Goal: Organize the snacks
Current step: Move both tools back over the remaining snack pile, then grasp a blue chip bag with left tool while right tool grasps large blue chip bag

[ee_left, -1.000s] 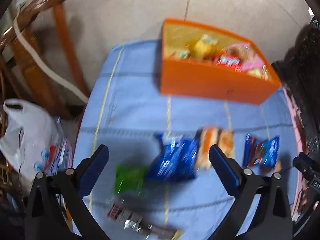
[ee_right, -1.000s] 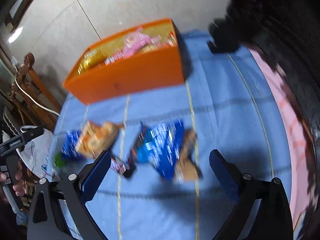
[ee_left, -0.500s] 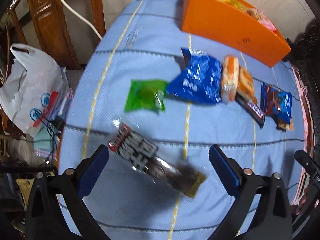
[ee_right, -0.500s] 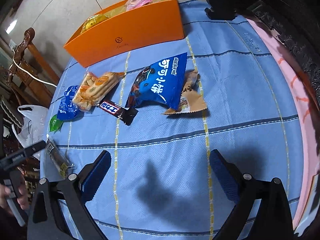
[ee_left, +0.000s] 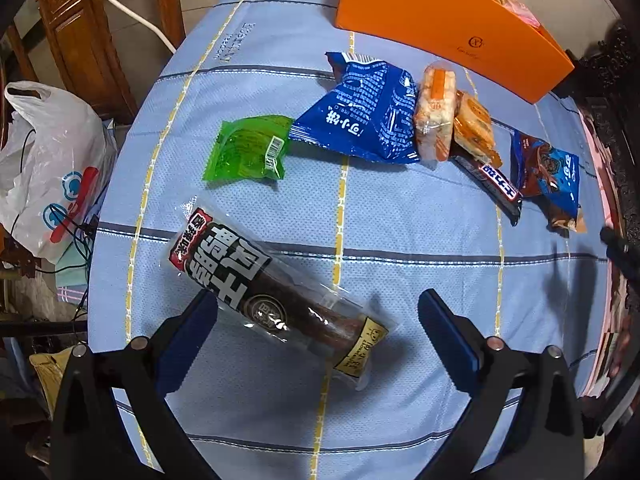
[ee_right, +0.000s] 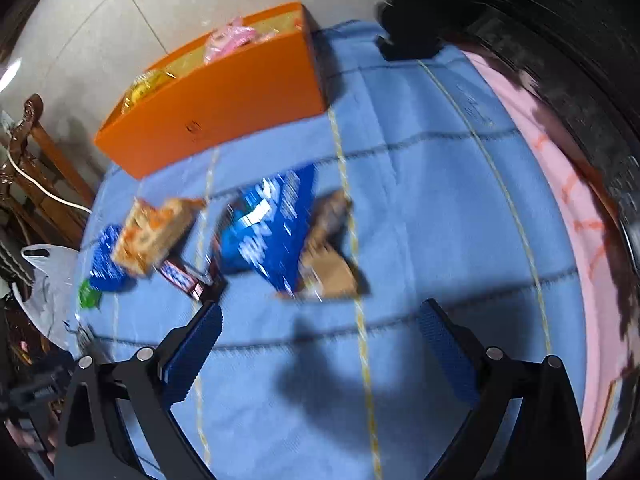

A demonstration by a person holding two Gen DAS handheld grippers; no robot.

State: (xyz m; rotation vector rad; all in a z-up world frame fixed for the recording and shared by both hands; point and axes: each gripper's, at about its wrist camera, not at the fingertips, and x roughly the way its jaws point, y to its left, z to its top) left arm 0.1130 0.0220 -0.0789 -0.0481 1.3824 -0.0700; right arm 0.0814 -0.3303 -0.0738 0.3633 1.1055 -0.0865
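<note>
A blue checked cloth (ee_left: 400, 216) covers my table, and I take the orange box (ee_left: 440, 20) at its far edge as my marker. The box holds several snacks already; a pink packet (ee_right: 228, 40) and a yellow one (ee_right: 146, 82) show above its wall.

Nearer to me than the box, a loose row of snacks lies on the cloth. The big blue bag (ee_left: 360, 120) sits just in front of the box's left end, with the green packet (ee_left: 248, 154) touching its left corner. Two orange biscuit packs (ee_left: 436, 116) rest against the bag's right side, a dark chocolate bar (ee_left: 496, 180) pokes out from under them, and a smaller blue cookie bag (ee_left: 548, 172) lies further right, below the box's right end.

Farthest from the box, the long dark sausage pack (ee_left: 272, 292) lies slanted on the cloth. My left gripper (ee_left: 316, 336) hangs over it with its jaws spread wide, holding nothing; the left finger overlaps the pack's edge in my view, though I cannot tell whether it touches.

My right gripper (ee_right: 320, 344) is likewise spread wide and empty, above bare cloth in front of the blurred cookie bag and a brown packet (ee_right: 328, 264) beside it. A white plastic bag (ee_left: 48, 168) sits off the table, left of everything.
</note>
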